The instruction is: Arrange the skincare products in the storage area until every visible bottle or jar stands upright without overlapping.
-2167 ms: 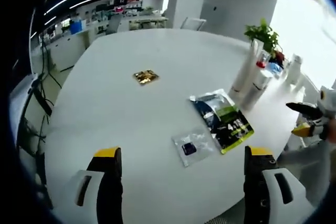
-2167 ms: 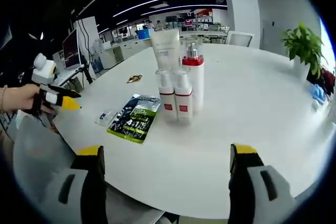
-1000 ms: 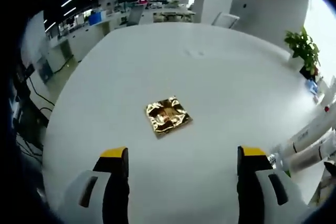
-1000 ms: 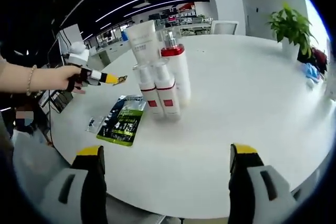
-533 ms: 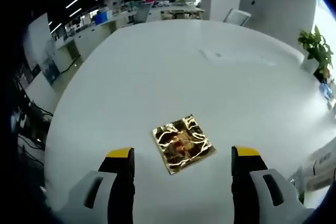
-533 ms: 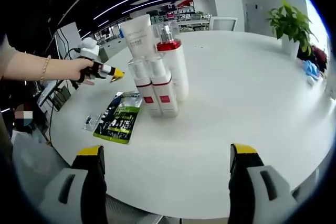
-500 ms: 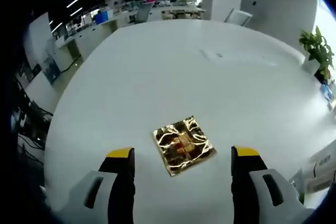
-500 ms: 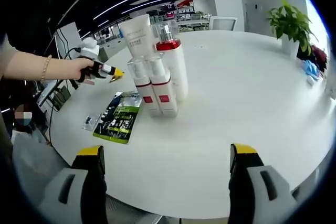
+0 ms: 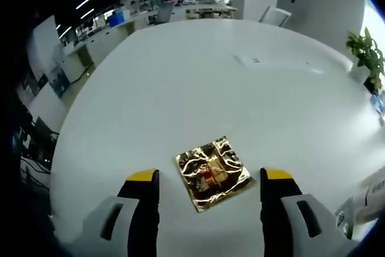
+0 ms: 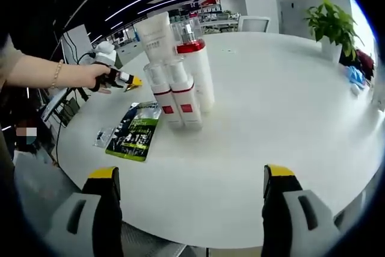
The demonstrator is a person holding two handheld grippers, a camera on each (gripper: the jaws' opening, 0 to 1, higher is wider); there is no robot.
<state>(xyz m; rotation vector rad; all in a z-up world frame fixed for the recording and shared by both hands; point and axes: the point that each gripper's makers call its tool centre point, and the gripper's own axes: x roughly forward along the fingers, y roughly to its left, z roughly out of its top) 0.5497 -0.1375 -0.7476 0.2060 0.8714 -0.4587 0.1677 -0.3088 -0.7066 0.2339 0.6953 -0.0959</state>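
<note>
A large round white table (image 9: 198, 88) carries everything. In the right gripper view, a cluster of skincare containers stands upright near its middle: a tall white tube (image 10: 156, 39) at the back, a pump bottle with a red collar (image 10: 197, 73) beside it, and two small white bottles with red labels (image 10: 175, 95) in front, packed so closely that they touch or nearly touch. Just left of them a green-and-black sachet (image 10: 135, 131) lies flat, with a small clear packet (image 10: 105, 137) at its far side. A potted plant (image 10: 332, 28) stands at the table's far edge.

The left gripper view adds what the other lacks in detail: a crinkled gold foil packet (image 9: 213, 172) lying flat on the table, right between the left gripper (image 9: 209, 180)'s yellow-tipped jaws, which stand wide apart on either side of it without touching it. In the right gripper view that gripper appears held in a hand (image 10: 96, 77) over the table's left edge.

The right gripper (image 10: 191, 174) hangs back from the table edge, jaws spread wide, holding nothing.
</note>
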